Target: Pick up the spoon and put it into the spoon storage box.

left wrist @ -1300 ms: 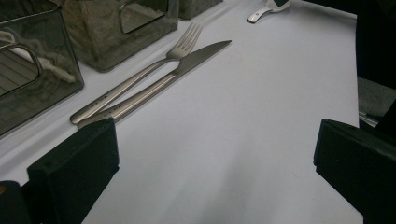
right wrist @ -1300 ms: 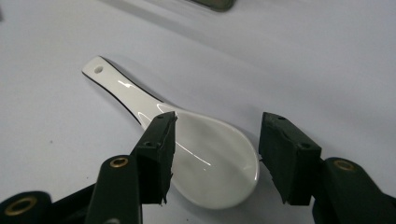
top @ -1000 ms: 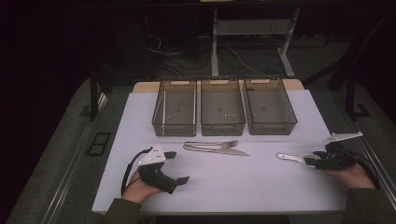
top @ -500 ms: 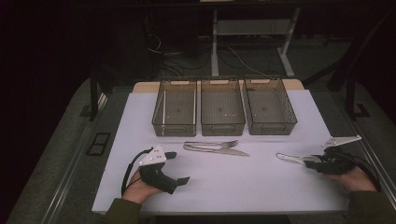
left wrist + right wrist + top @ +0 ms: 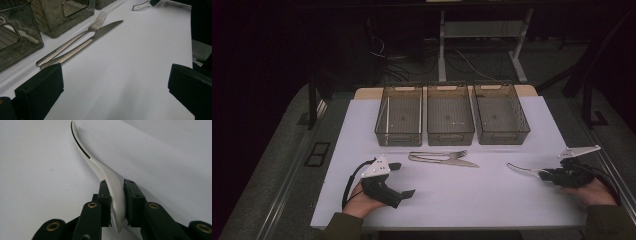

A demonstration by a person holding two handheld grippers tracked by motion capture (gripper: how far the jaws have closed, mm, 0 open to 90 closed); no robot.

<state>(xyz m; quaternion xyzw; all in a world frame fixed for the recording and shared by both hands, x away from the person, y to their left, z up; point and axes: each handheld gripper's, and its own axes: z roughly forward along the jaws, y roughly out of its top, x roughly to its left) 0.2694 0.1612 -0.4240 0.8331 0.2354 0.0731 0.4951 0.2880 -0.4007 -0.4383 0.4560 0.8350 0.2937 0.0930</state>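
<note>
**Spoon clamped at the bench's right edge**

The right hand-held gripper [image 5: 117, 202] has just been closing its jaws and now pinches the handle end of the spoon [image 5: 100, 167], which lies on the white bench [image 5: 492, 200], well right of the fork [image 5: 439, 155] and knife [image 5: 447, 161]. The left hand-held gripper [image 5: 404, 179] rests wide open, empty, left of the fork.

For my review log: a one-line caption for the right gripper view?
Right gripper shut on a spoon handle over the white table.
</note>
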